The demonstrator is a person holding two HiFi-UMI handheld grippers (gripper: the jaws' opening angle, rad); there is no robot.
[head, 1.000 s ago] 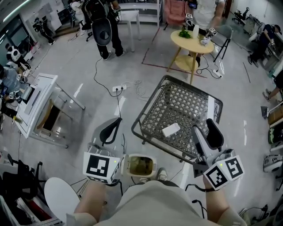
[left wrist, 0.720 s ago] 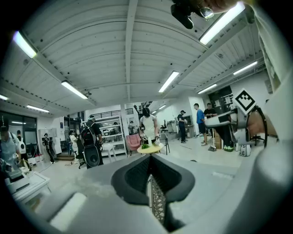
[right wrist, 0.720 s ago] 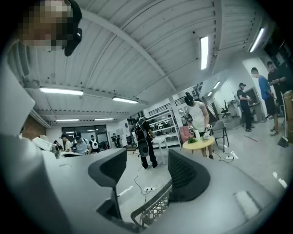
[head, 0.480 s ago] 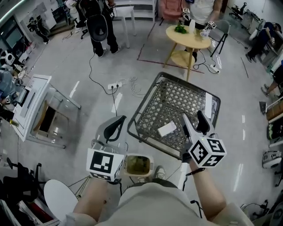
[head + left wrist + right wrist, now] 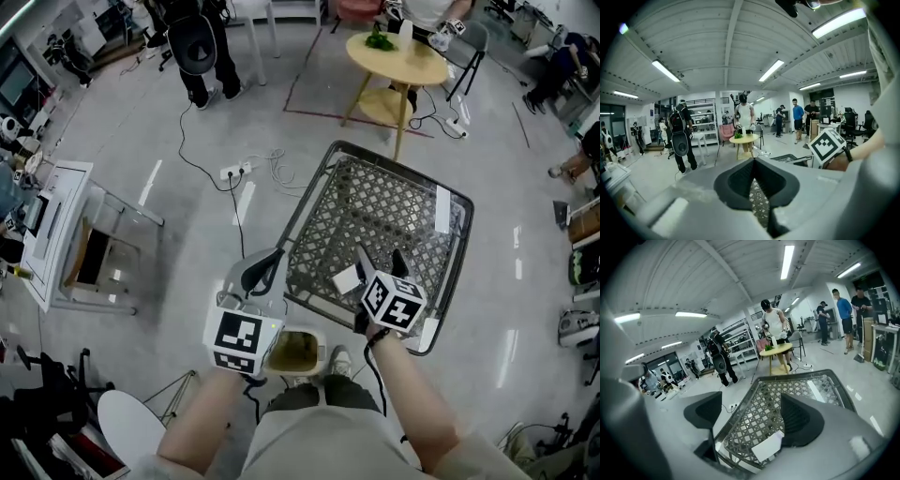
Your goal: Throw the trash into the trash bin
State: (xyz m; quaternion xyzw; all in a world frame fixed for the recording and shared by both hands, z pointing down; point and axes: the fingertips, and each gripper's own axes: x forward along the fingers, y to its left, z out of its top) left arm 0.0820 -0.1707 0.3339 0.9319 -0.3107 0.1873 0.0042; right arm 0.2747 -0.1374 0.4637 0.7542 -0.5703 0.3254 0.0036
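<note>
Trash bin (image 5: 292, 349) is seen at the feet, left gripper (image 5: 274, 256) is held closed and empty at the near edge of the mesh table (image 5: 403, 206), and right gripper (image 5: 380, 261) jaws are being opened above white trash (image 5: 345, 279) laid just inside that edge, bare floor around.

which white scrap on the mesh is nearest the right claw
The wider card at the near edge, by the opening, empty right claw; the narrow strip lies farther.

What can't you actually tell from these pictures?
White piece on the mesh table: head view, partly behind the right gripper, whose opening jaws hold nothing; paper or card, unclear.
Bin contents: head view, blurred, edge covered by the left gripper's cube.
Same table: left gripper view, mostly blocked by its shut jaws.
</note>
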